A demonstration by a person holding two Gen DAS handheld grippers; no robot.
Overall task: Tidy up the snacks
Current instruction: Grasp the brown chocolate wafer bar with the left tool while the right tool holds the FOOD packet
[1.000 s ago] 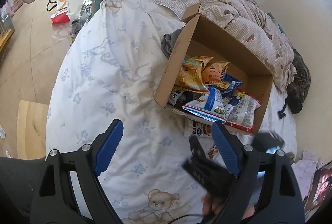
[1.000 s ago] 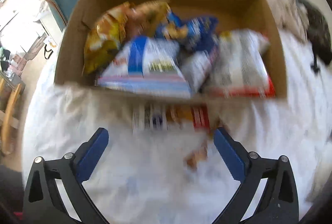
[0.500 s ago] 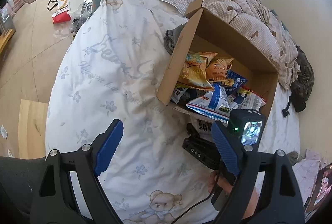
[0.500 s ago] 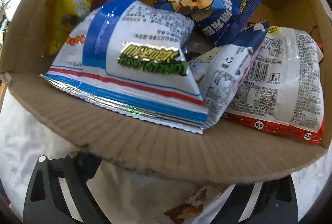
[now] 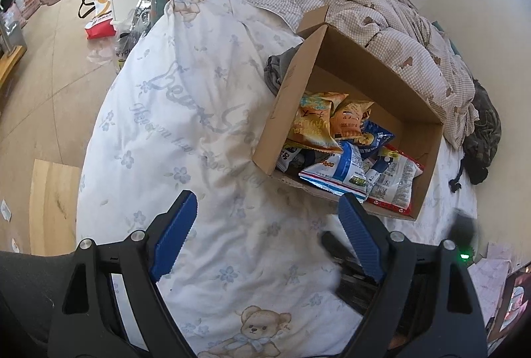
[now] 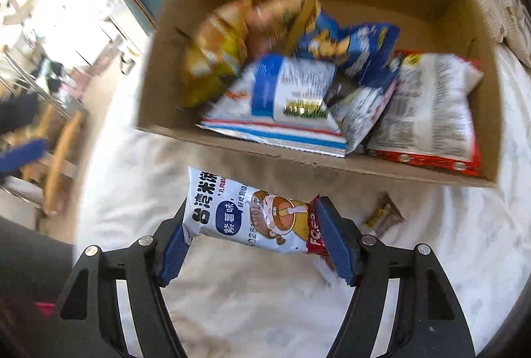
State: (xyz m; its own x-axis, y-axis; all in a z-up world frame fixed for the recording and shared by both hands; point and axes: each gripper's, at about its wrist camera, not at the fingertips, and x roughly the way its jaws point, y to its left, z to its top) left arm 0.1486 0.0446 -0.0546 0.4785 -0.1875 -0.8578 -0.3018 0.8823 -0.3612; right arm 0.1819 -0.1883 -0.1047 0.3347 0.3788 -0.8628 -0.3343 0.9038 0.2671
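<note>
Closing on a white snack packet, our right tool has it pinched between both blue pads, just short of the cardboard box of snacks ahead. A small brown wrapper lies right of it on the bed. Our left tool hangs released, empty.
</note>
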